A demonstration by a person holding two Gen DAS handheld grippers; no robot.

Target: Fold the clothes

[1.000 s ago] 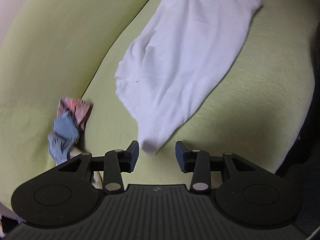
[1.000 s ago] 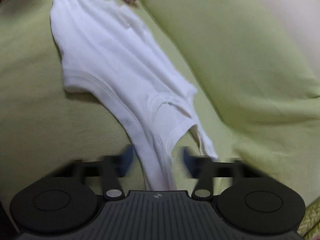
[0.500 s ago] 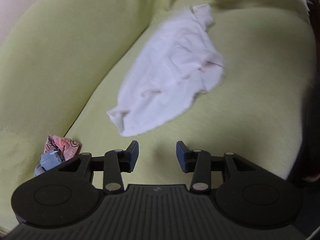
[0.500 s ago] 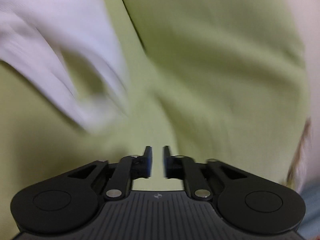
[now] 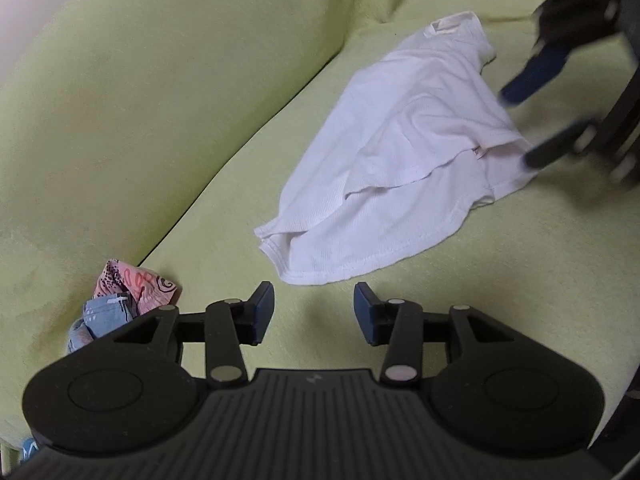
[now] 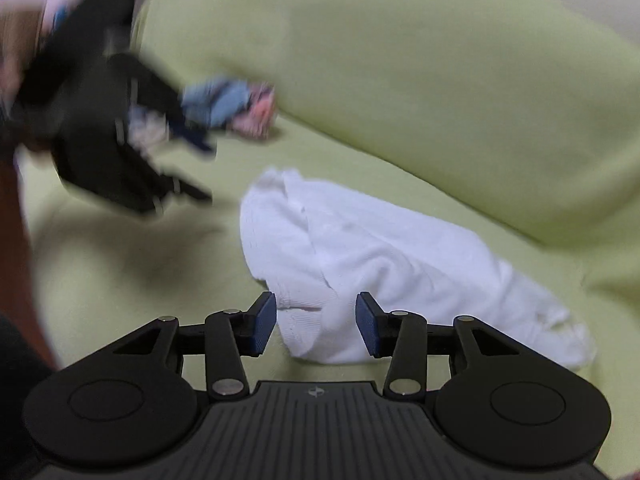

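The right gripper (image 6: pixel 316 322) hangs over a crumpled white shirt (image 6: pixel 384 264) on the green sofa (image 6: pixel 420 80), jaws opening, pads clear of the cloth. The left gripper (image 6: pixel 200 170) blurs beyond.

A home living room: a yellow-green upholstered sofa (image 5: pixel 168 112) bearing loose laundry, a white shirt (image 5: pixel 404 152) and small crumpled garments (image 5: pixel 128 296).

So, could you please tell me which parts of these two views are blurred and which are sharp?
Left wrist view: the white shirt and left gripper are sharp; only the right gripper at the far right is motion-smeared. Right wrist view: the right gripper is crisp, but the shirt is soft, and the left gripper and small clothes pile are heavily smeared.
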